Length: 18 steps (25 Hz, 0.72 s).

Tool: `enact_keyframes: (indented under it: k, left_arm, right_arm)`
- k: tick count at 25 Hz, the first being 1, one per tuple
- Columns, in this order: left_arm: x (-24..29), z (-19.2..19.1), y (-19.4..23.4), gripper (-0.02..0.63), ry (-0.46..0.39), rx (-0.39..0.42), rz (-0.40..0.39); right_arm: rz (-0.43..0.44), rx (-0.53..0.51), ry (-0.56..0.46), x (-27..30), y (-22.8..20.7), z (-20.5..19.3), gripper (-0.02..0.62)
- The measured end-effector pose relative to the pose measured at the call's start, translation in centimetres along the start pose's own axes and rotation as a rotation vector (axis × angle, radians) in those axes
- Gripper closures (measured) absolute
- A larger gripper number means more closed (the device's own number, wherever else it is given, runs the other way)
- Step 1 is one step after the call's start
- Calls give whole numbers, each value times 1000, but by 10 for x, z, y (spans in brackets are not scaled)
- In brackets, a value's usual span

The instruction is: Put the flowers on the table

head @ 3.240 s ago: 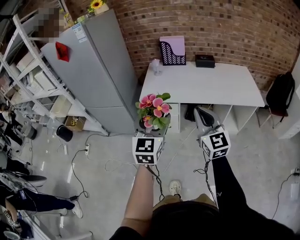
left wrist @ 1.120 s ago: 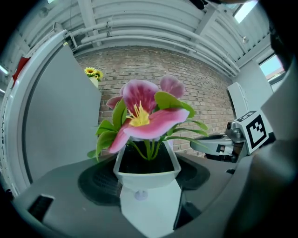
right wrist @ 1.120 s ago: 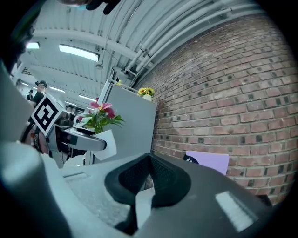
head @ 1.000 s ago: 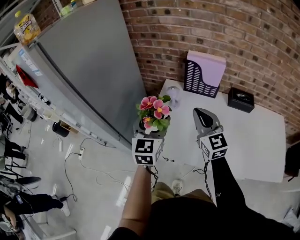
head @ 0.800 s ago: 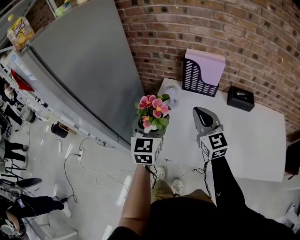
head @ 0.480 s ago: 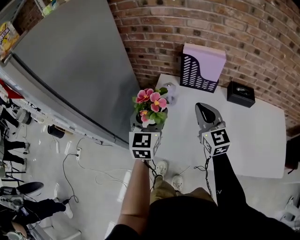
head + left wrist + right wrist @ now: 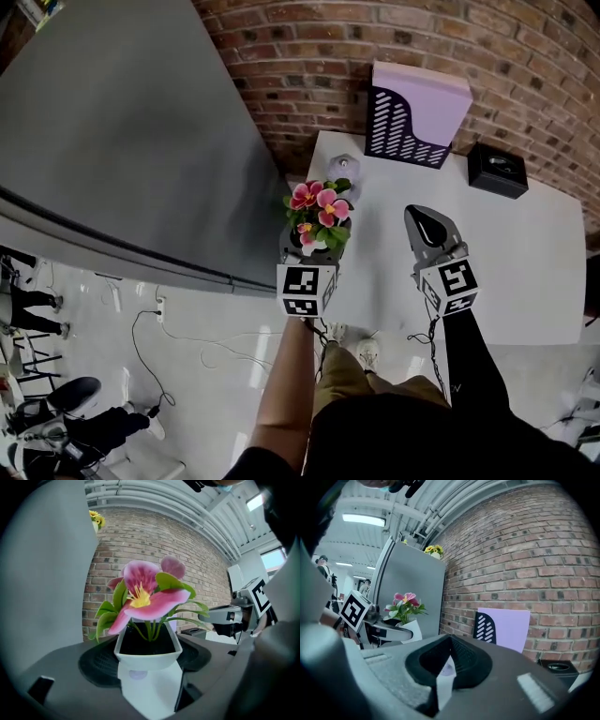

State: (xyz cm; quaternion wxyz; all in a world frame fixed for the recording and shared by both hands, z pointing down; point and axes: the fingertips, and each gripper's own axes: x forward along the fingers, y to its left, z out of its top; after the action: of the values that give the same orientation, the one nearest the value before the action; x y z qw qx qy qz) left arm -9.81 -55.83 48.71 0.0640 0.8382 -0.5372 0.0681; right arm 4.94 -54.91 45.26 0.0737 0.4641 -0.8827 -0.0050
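A white pot of pink flowers (image 7: pixel 317 208) hangs above the left edge of the white table (image 7: pixel 525 262), with my left gripper (image 7: pixel 314 247) shut on it. In the left gripper view the pot (image 7: pixel 147 649) sits upright between the two dark jaws, and its blooms (image 7: pixel 143 595) fill the middle. My right gripper (image 7: pixel 424 221) hovers over the table to the right of the flowers, jaws shut with nothing between them. The right gripper view shows the flowers (image 7: pixel 404 602) off to its left and its own shut jaws (image 7: pixel 445 667) low in the picture.
A tall grey fridge (image 7: pixel 122 141) stands close on the left of the table. At the table's back, against the brick wall, are a purple and black file holder (image 7: pixel 412 117), a black box (image 7: pixel 497 169) and a small clear cup (image 7: pixel 343 171). Cables lie on the floor (image 7: pixel 178 337).
The person has walked up to the table. Both grippers now hang over its left part, the flowers still in the left one, and the fridge fills more of the left.
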Motion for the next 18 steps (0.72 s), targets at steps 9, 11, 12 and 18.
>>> enact_keyframes:
  k: [9, 11, 12, 18]
  left_arm:
    - [39, -98, 18, 261, 140, -43, -59]
    - [44, -119, 21, 261, 177, -62, -60]
    - [46, -128, 22, 261, 194, -71, -59]
    - [52, -165, 23, 261, 271, -108, -52]
  right_arm:
    - [-8, 21, 88, 29, -10, -37, 595]
    - [-4, 22, 99, 35, -10, -42, 595]
    - [-3, 23, 105, 37, -11, -45, 595]
    - [-5, 30, 131, 43, -14, -52, 595]
